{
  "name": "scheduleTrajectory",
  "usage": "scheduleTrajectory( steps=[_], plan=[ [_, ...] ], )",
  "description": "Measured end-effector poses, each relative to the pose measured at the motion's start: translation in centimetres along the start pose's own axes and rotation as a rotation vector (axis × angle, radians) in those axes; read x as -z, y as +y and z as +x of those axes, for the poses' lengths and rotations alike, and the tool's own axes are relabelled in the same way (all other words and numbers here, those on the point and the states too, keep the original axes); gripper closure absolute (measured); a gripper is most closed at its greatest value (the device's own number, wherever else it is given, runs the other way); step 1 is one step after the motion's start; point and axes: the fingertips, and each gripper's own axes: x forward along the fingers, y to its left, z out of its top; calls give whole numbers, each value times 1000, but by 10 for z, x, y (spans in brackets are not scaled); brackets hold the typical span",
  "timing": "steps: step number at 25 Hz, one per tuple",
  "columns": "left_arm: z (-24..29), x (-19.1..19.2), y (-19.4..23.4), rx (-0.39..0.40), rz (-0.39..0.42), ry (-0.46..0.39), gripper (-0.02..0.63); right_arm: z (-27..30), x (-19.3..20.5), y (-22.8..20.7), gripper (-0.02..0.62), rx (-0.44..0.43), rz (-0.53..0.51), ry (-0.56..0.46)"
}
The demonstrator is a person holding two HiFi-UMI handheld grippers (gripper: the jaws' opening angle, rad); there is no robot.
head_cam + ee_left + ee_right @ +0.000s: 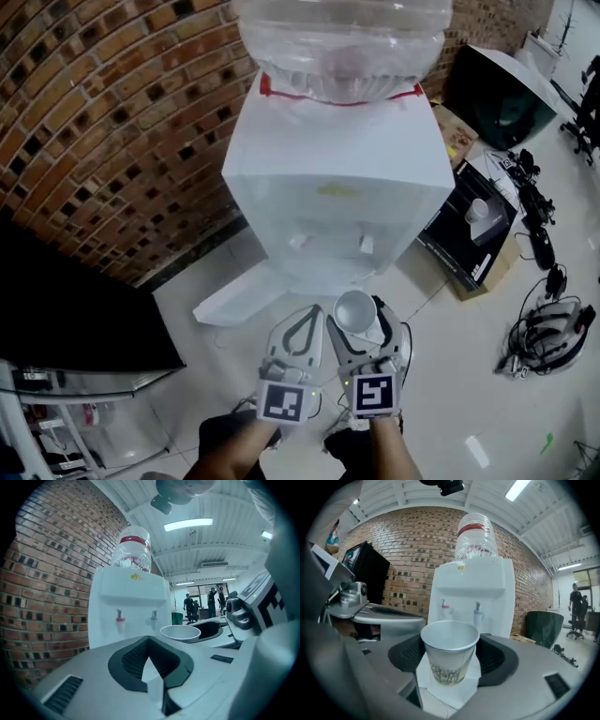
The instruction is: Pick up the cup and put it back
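Cup (450,654): upright, mouth up, facing the water dispenser (337,178).
Left gripper (304,317): jaws pressed together, nothing between them; the cup sits just beside it, to its right.
Right gripper (356,321): jaws spread wide, pinching the cup's sides between them.

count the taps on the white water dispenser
2, on the front of the white plastic water dispenser: a pink-topped tap at left, a blue-grey tap at right, beyond the white paper cup.
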Motion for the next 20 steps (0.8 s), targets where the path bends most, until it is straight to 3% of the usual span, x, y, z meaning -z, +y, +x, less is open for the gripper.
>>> scheduleTrajectory(
  steps=[13,20],
  plan=[
    [7,193,24,-13,-18,-1,606,86,177,14,256,67,30,-33],
    [15,258,29,-3,5,-20,606,120,234,18,256,77,21,-55]
  ],
)
